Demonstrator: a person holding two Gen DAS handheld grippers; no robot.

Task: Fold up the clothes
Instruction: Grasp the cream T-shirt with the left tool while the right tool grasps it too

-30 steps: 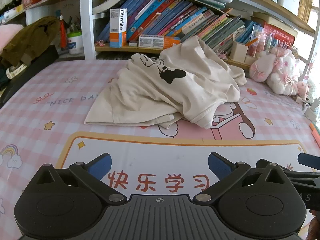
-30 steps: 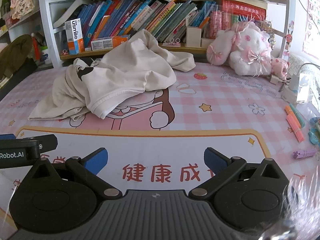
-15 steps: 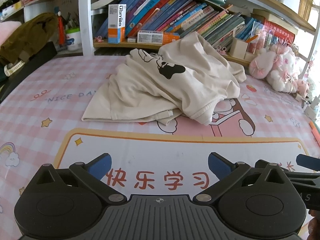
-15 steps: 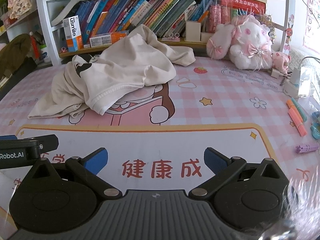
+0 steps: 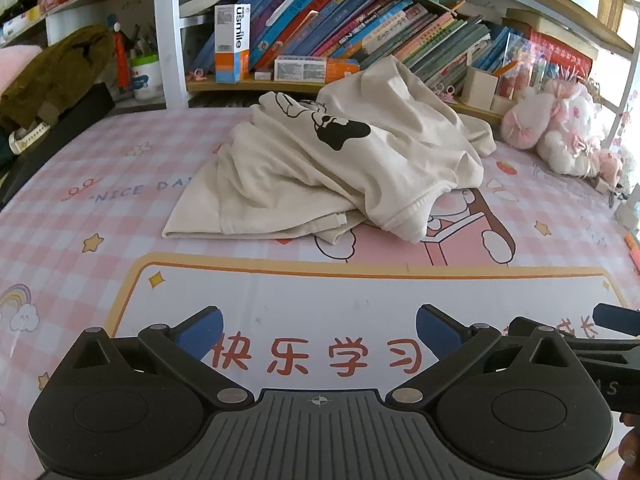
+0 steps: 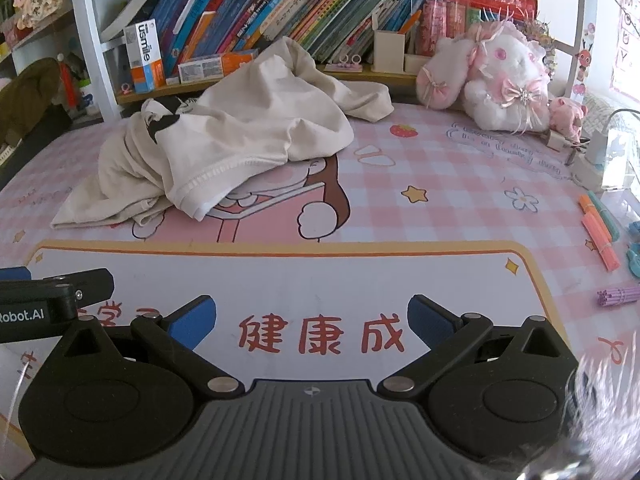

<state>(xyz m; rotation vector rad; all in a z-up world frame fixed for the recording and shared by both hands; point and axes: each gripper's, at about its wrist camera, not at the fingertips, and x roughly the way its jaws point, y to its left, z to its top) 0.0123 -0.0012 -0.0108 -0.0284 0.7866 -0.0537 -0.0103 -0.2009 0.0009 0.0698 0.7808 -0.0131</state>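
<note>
On the pink checked desk mat [image 5: 120, 208], printed with stars, a cartoon figure and a white panel of red Chinese characters, a cream T-shirt [image 5: 340, 176] is found crumpled in a heap at 12 o'clock from both grippers, well apart from them. Its black print is turned upward. The left gripper [image 5: 318, 330] and right gripper [image 6: 312, 318] are held wide apart and empty above the white panel. Behind the mat, a shelf of slanted books [image 6: 280, 8] is noted. A pink-and-white plush rabbit [image 6: 500, 76] is seated at 2 o'clock, and coloured sticks [image 6: 600, 236] lie at 3 o'clock.
</note>
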